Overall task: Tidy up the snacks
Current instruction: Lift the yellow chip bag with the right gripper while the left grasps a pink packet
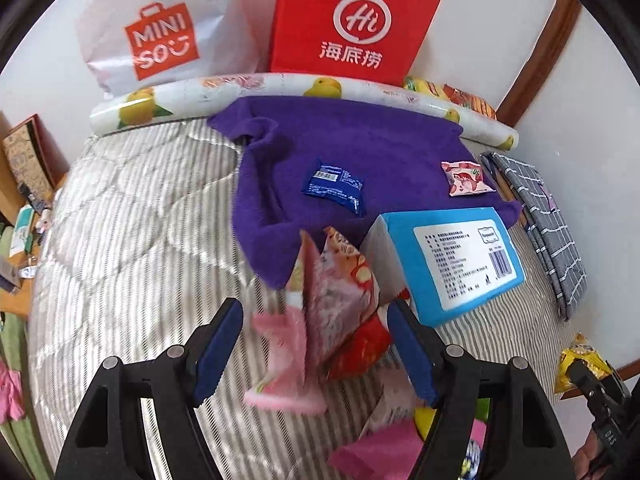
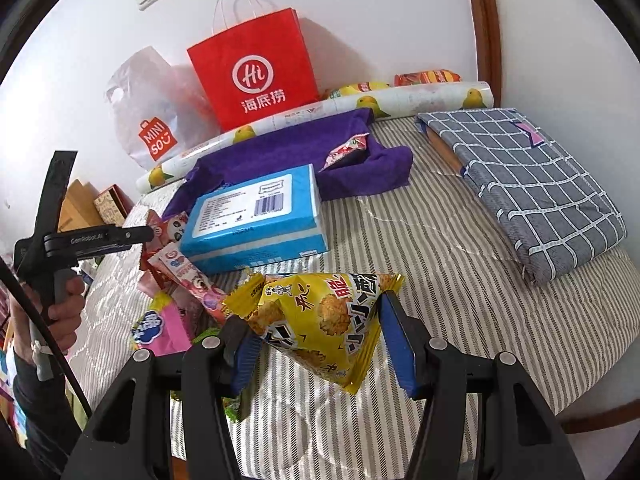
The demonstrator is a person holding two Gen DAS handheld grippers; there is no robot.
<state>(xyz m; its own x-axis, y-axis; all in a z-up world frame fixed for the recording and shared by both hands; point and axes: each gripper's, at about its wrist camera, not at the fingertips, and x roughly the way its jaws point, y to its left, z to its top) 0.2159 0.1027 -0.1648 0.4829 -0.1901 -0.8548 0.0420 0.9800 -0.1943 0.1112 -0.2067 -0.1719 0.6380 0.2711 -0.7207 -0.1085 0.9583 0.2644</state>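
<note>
Your right gripper [image 2: 320, 344] pinches the yellow triangular foil snack packet [image 2: 320, 320] — light, crinkly, crushable. Your left gripper [image 1: 316, 354] stands spread around loose pink-and-red wrappers [image 1: 332, 300] — take seams.

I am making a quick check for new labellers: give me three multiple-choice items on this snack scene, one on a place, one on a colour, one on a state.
1. Where does the small dark blue snack packet lie?
A. on the purple towel
B. on the checked grey cloth
C. inside the red paper bag

2. What colour is the flat box with the barcode label?
A. green
B. light blue
C. black

3. What is between the fingers of the right gripper?
A. nothing
B. a folded towel
C. a yellow triangular snack bag

Answers: 1 A, the packet rests on the purple towel in the left wrist view. 2 B, its sides and top show light blue. 3 C, the yellow triangular snack bag sits pinched between both blue pads.
</note>
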